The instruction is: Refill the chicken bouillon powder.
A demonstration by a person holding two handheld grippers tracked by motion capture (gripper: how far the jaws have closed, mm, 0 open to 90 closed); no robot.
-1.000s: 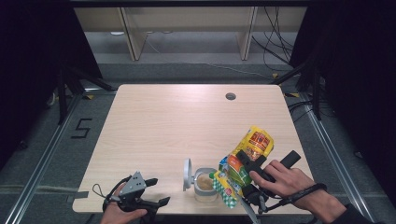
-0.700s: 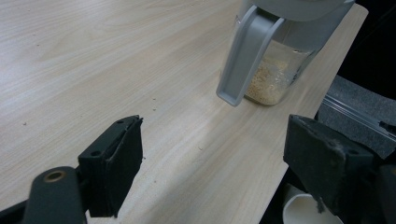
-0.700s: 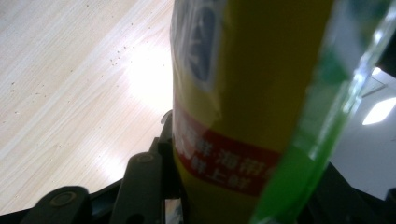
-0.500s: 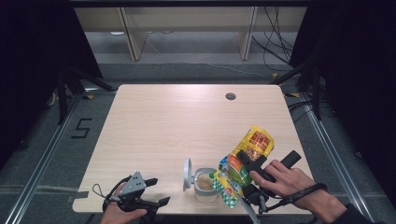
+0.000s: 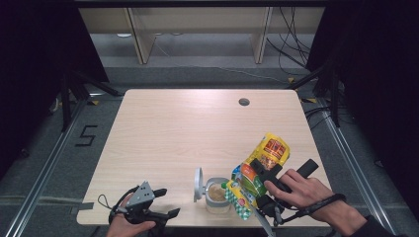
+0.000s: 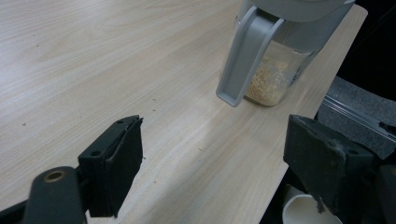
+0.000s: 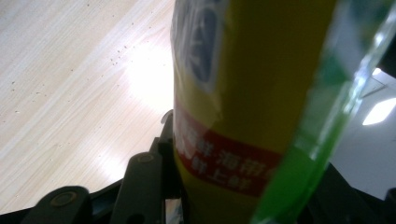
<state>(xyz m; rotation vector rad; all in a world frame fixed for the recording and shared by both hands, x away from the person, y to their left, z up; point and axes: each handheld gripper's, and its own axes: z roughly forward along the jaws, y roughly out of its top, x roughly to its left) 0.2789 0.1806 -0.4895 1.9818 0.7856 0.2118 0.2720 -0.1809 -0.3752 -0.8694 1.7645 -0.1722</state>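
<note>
A yellow and green snack bag (image 5: pixel 258 175) is tilted over a clear jar (image 5: pixel 216 193) near the table's front edge, its lower end at the jar's mouth. My right gripper (image 5: pixel 262 174) is shut on the bag (image 7: pixel 243 116), which stands between its jaws in the right gripper view. The jar (image 6: pixel 275 70) holds tan crumbs, and its grey hinged lid (image 5: pixel 198 183) stands open at its left. My left gripper (image 5: pixel 165 203) rests at the front left edge, open, with nothing between its jaws (image 6: pixel 212 158).
The wooden table (image 5: pixel 197 128) has a round cable hole (image 5: pixel 243 102) at the back right. Shelving and cables stand beyond the far edge. A white round object (image 6: pixel 303 212) lies below the table edge in the left gripper view.
</note>
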